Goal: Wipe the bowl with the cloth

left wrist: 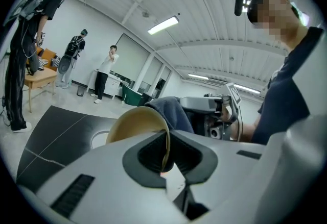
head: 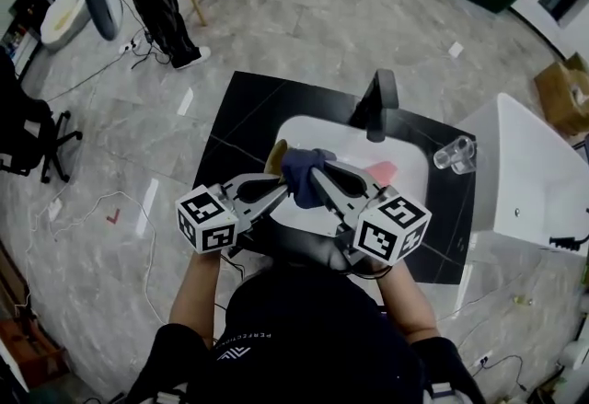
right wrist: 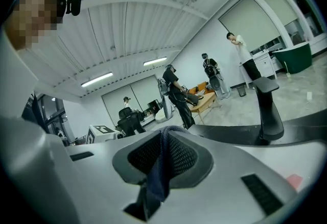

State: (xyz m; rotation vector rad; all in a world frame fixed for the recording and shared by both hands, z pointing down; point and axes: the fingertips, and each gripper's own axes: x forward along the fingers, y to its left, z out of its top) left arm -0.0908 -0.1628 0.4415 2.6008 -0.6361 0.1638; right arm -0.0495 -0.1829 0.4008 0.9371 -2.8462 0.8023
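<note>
Bowl (left wrist: 135,123) hangs above the sink (head: 317,131), its rim pinched edge-on in the closed left tool (head: 283,192). The right tool (head: 319,177) clamps the cloth (head: 304,170) just beside it. Risk: wiping pressure could lever the thin rim free and drop the bowl into the sink.

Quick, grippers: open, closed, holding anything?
Left gripper: closed on the rim of the bowl.
Right gripper: closed on the cloth.

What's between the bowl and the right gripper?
The dark blue cloth, pinched in the right gripper's jaws, sits beside the bowl; the head view shows it.
</note>
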